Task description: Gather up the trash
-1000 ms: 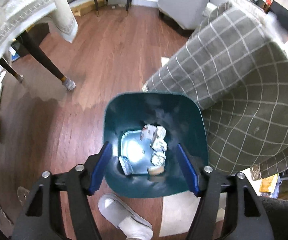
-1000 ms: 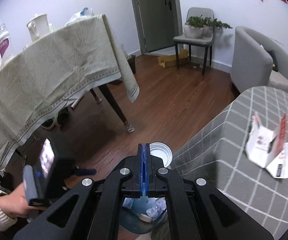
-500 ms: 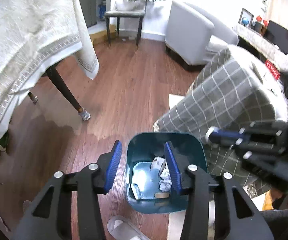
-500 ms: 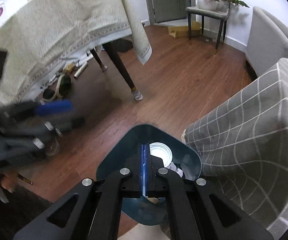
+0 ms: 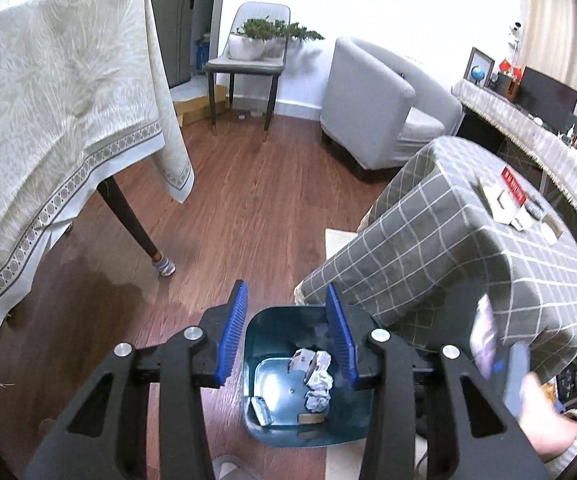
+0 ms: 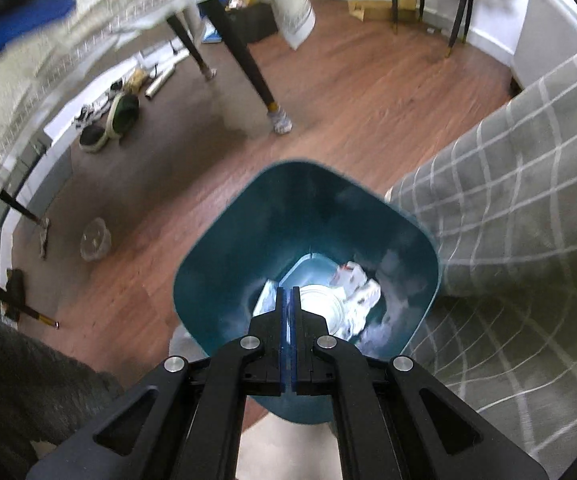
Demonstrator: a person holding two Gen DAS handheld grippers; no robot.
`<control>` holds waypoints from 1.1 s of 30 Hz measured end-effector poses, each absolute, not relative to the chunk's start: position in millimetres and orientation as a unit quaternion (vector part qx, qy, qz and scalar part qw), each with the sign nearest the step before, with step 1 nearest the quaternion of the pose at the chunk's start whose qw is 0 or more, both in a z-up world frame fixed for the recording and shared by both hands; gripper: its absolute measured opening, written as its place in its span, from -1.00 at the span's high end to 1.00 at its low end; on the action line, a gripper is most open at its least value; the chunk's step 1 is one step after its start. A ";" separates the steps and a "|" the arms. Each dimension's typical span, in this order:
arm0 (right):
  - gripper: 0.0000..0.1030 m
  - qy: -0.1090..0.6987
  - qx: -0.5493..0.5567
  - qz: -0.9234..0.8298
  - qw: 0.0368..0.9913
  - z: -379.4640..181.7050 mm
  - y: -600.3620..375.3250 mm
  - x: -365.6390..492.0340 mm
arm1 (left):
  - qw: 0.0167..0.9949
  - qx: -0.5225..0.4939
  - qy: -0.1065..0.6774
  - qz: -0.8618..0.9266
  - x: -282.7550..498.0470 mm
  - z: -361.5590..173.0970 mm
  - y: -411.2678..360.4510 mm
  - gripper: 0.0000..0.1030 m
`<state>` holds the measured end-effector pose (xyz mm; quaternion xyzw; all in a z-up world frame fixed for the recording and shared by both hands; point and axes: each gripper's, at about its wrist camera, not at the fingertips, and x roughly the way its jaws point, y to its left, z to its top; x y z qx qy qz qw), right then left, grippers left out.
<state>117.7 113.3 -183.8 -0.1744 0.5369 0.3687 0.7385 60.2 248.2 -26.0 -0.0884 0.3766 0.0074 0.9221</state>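
Cup [image 6: 320,308] clamped by rim in my right claw [image 6: 287,300] over bin [image 6: 224,264] for dropping; left claw [image 5: 286,336] apart, empty, just been closing.

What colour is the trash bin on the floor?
Dark teal trash bin; it shows best in the right wrist view.

Teal bin [image 5: 272,334], grey white-checked cloth [image 5: 448,248], cream bordered tablecloth [image 5: 56,100], red-brown wood floor [image 5: 248,208], blue-padded fingers [image 5: 232,340]
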 end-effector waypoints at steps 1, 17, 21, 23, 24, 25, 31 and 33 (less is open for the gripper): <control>0.98 0.542 -0.179 0.368 0.734 -189.4 114.0 115.5 | 0.923 -0.092 0.372 0.007 60.0 -22.7 248.3 0.16; 0.67 0.590 -0.202 0.353 0.697 -225.0 98.2 108.5 | 0.934 -0.096 0.343 -0.001 59.9 3.4 237.4 0.16; 0.65 0.584 -0.201 0.352 0.703 -218.3 94.5 107.0 | 0.939 -0.090 0.333 0.003 60.0 12.6 232.5 0.14; 0.65 0.579 -0.196 0.356 0.707 -212.2 92.9 107.3 | 0.940 -0.090 0.329 0.002 60.9 16.6 229.4 0.14; 0.65 0.575 -0.193 0.358 0.710 -207.6 91.4 107.0 | 0.941 -0.090 0.326 0.001 61.1 18.7 227.4 0.14; 0.65 0.571 -0.190 0.360 0.713 -203.1 90.1 107.0 | 0.942 -0.089 0.324 0.001 61.3 20.7 226.0 0.13; 0.65 0.520 -0.171 0.394 0.739 -155.8 85.6 100.5 | 0.948 -0.083 0.308 -0.002 64.0 30.9 212.3 0.07; 0.65 0.497 -0.167 0.403 0.750 -138.2 83.6 97.1 | 0.950 -0.082 0.303 -0.002 65.4 35.0 207.5 0.04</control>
